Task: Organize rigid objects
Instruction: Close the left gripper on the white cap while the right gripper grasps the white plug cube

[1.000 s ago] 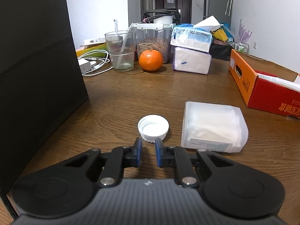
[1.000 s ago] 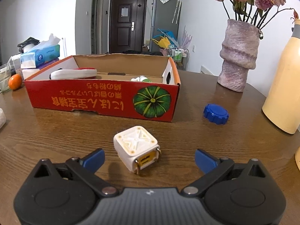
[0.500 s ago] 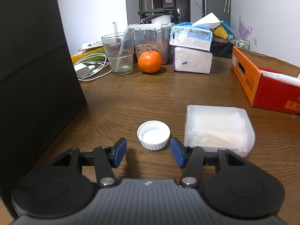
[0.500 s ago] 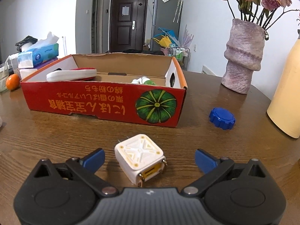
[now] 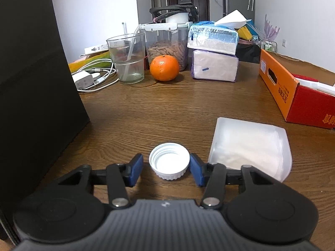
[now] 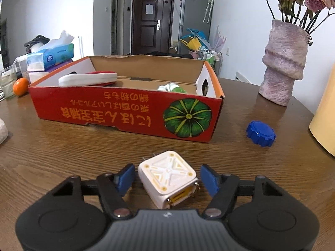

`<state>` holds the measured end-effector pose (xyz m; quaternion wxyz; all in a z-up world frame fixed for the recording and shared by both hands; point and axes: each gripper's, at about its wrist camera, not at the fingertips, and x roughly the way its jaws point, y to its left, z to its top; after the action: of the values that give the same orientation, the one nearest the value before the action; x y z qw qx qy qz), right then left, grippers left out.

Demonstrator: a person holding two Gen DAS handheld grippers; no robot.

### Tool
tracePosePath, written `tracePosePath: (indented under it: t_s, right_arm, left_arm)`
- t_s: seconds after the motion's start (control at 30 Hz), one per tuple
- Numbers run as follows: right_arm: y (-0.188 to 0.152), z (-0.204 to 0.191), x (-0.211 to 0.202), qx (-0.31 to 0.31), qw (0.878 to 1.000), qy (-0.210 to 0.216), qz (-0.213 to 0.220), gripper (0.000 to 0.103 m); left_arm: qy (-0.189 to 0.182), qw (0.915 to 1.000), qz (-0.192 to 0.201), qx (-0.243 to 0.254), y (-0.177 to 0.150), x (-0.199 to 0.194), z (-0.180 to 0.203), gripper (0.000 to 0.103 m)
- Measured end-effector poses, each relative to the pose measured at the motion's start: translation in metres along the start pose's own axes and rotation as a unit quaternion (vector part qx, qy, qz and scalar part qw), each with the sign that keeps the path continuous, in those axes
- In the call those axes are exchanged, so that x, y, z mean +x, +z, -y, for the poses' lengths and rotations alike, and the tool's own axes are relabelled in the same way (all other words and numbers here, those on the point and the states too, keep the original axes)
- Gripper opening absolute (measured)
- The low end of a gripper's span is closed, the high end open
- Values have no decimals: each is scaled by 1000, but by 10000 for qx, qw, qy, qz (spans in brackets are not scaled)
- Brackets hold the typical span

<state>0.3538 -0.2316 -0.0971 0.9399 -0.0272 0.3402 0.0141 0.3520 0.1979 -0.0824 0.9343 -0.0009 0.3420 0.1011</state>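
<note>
My L gripper sits low over the table w/ the white cap between its pads – right pad touching the rim, left pad a sliver off; jaws just closing in, not pinching. R gripper straddles the white cube, which lies tilted on the wood; jaws just been narrowing, gaps both sides – no grip. Red box stands behind it, blue cap off right

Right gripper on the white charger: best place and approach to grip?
Grip the charger across its two flat side walls, coming from the near side as the right gripper already straddles it. It lies rotated, so square the pads; avoid the port end.
</note>
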Motion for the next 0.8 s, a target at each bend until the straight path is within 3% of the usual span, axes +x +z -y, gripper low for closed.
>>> tracePosePath:
  t_s: [0.07,0.37,0.8]
  right_arm:
    - [0,0,0,5,10000,17,4,63]
    - [0,1,-2,43,10000,29,19,56]
    - [-3,-2,-5,29,9999,65,92,56]
  left_arm:
    - [-45,10000,-5,-18,0,0,-1,42]
    - [-59,9999,47,-106,1,-2,-3,42]
    - [30,9995,172,-260,0,-8,-8,42]
